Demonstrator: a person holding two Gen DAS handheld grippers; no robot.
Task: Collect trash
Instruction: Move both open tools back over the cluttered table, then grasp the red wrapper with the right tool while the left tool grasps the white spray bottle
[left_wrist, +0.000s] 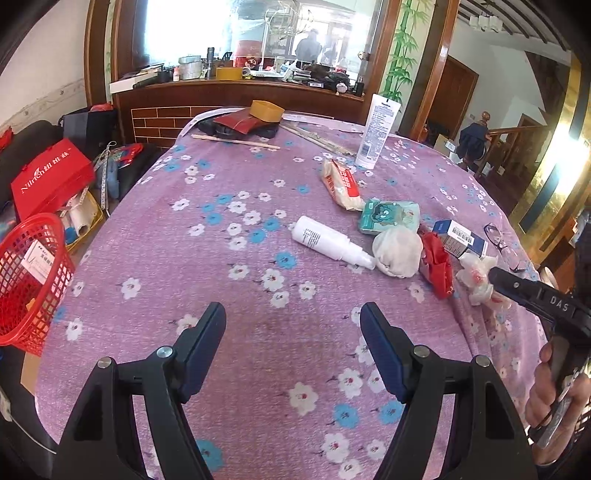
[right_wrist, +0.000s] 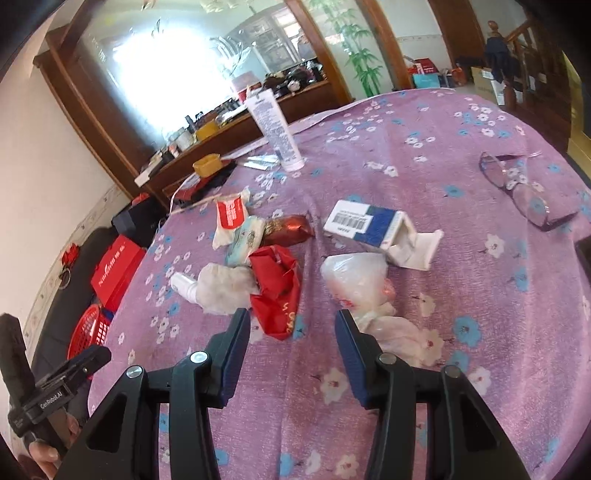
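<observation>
Left wrist view: the left gripper tilts down over the purple flowered tablecloth, jaws wide apart and empty. The right gripper tilts down too, half open and empty, just before the crumpled red wrapper and white plastic bag.

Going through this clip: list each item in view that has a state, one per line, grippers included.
left gripper: open, empty.
right gripper: open, empty, above the trash.
white spray bottle: lying on its side.
lotion tube: standing on its cap.
blue-and-white carton: lying flat, end flap open.
red wrapper: crumpled.
white tissue: wadded.
glasses: unfolded.
red basket: beside the table, holds a carton.
</observation>
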